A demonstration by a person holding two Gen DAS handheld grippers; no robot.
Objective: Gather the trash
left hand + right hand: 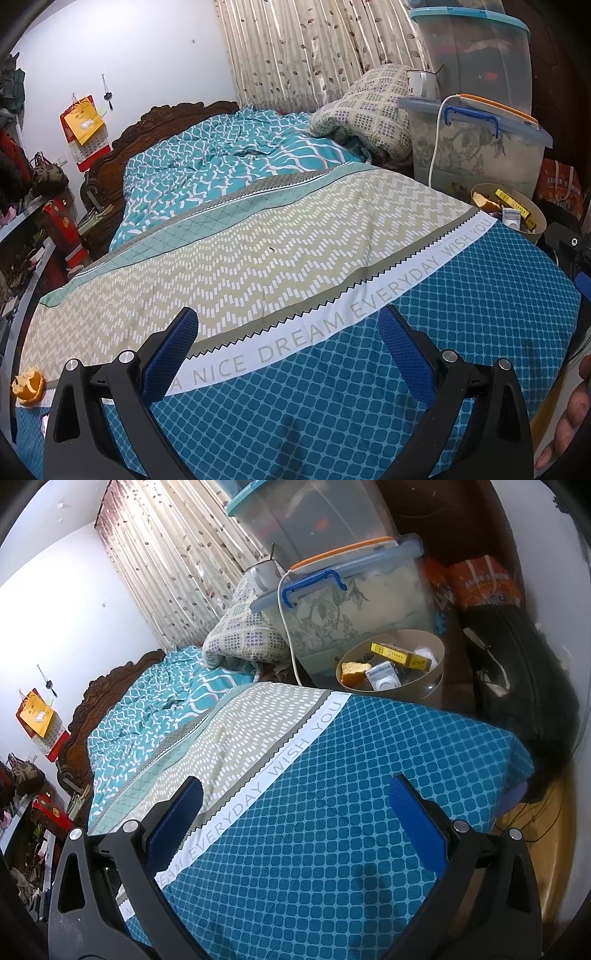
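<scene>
Bedroom, patterned bed cover (295, 236): left gripper (288, 354) and right gripper (295, 823) hover, jaws open and empty; one orange peel (27, 386) remains at the bed's left edge, well apart from the bin (391, 664), so the left likely reaches next.

Carved wooden headboard (147, 122) against white wall (129, 48); leaf-print curtain (295, 48) just right of headboard; red calendar (83, 129) hanging left.

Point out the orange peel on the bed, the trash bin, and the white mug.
orange peel (28, 384), left wrist view, peel's middle
trash bin (436, 681), right wrist view, front wall
white mug (421, 83), left wrist view, side wall
</scene>
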